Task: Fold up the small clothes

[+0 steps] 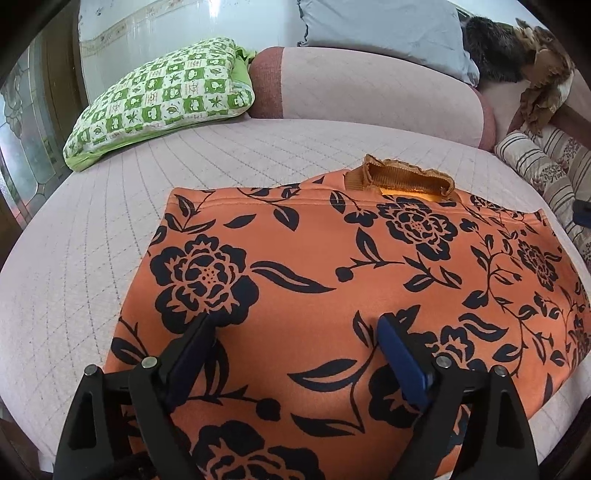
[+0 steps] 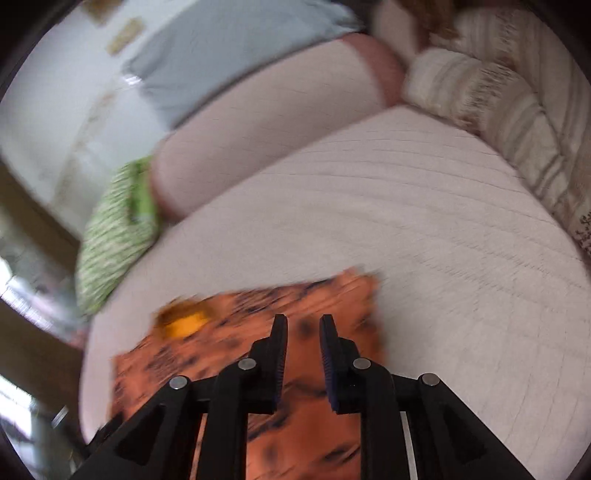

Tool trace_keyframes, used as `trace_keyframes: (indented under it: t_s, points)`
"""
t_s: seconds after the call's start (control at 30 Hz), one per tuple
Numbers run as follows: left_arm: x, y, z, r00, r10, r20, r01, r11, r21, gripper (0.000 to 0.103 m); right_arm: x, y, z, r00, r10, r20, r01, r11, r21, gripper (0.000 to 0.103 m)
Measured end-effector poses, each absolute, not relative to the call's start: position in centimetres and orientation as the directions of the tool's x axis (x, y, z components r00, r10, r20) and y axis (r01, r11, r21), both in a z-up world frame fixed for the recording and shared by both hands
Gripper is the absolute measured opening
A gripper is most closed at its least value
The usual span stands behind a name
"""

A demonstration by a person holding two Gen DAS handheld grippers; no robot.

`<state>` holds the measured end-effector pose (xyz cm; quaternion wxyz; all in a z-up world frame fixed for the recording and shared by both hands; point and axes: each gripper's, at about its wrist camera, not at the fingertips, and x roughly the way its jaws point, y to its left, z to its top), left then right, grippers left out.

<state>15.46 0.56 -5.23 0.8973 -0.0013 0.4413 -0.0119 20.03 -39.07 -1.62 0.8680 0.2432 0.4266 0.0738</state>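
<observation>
An orange garment (image 1: pixel 332 280) with black flowers lies flat on the pink quilted bed (image 1: pixel 110 221), its ribbed collar (image 1: pixel 406 177) at the far edge. My left gripper (image 1: pixel 295 325) is open wide just above the garment's near part, holding nothing. In the blurred right wrist view the same garment (image 2: pixel 229 332) lies below and ahead of my right gripper (image 2: pixel 303 321). Its fingers stand a little apart with nothing between them.
A green checked pillow (image 1: pixel 162 99) lies at the far left, a pink bolster (image 1: pixel 369 85) and grey pillow (image 1: pixel 384 29) at the back. Striped cushions (image 1: pixel 546 173) line the right side. Bare bed (image 2: pixel 443 221) stretches right of the garment.
</observation>
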Motion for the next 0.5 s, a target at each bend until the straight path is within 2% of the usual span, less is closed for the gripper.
trace_keyframes:
  t_s: [0.07, 0.1, 0.13, 0.2, 0.3, 0.37, 0.4, 0.47, 0.5]
  points:
    - [15.1, 0.9, -4.5, 0.614, -0.036, -0.788, 0.010, 0.999, -0.038, 0.090, 18.7, -37.6, -1.5, 0.597, 0.417, -0.685, 0.004, 0.853, 0.522, 0.024]
    - [14.9, 1.1, -4.2, 0.620, -0.038, -0.784, 0.006, 0.999, -0.045, 0.090, 18.3, -36.9, -2.3, 0.573, 0.444, -0.688, -0.010, 0.844, 0.537, 0.032]
    - [14.8, 1.2, -3.9, 0.623, -0.037, -0.782, -0.001, 0.999, -0.048, 0.090, 18.4, -36.6, -4.4, 0.522, 0.438, -0.732, 0.019, 0.852, 0.523, 0.036]
    - [14.4, 1.7, -3.3, 0.622, -0.043, -0.782, -0.012, 0.998, -0.064, 0.090, 18.4, -37.6, -7.9, 0.442, 0.334, -0.832, 0.144, 0.890, 0.433, 0.033]
    - [13.9, 2.7, -3.2, 0.627, -0.041, -0.778, -0.032, 0.996, -0.078, 0.090, 16.9, -37.9, -7.0, 0.503, 0.358, -0.787, 0.181, 0.847, 0.500, 0.037]
    - [14.2, 3.1, -3.5, 0.613, -0.042, -0.789, -0.045, 0.995, -0.088, 0.090, 16.0, -36.7, -5.1, 0.544, 0.366, -0.755, 0.123, 0.856, 0.503, 0.060]
    - [14.3, 3.3, -3.7, 0.604, -0.045, -0.796, -0.054, 0.994, -0.098, 0.090, 15.6, -36.2, -4.6, 0.560, 0.371, -0.740, 0.095, 0.859, 0.503, 0.079]
    - [14.6, 3.6, -4.0, 0.595, -0.046, -0.802, -0.066, 0.992, -0.106, 0.090, 15.1, -35.4, -5.2, 0.579, 0.356, -0.733, 0.071, 0.874, 0.480, 0.083]
    - [14.7, 3.6, -4.1, 0.591, -0.046, -0.806, -0.066, 0.992, -0.104, 0.090, 15.4, -35.3, -6.3, 0.549, 0.326, -0.770, 0.102, 0.888, 0.448, 0.079]
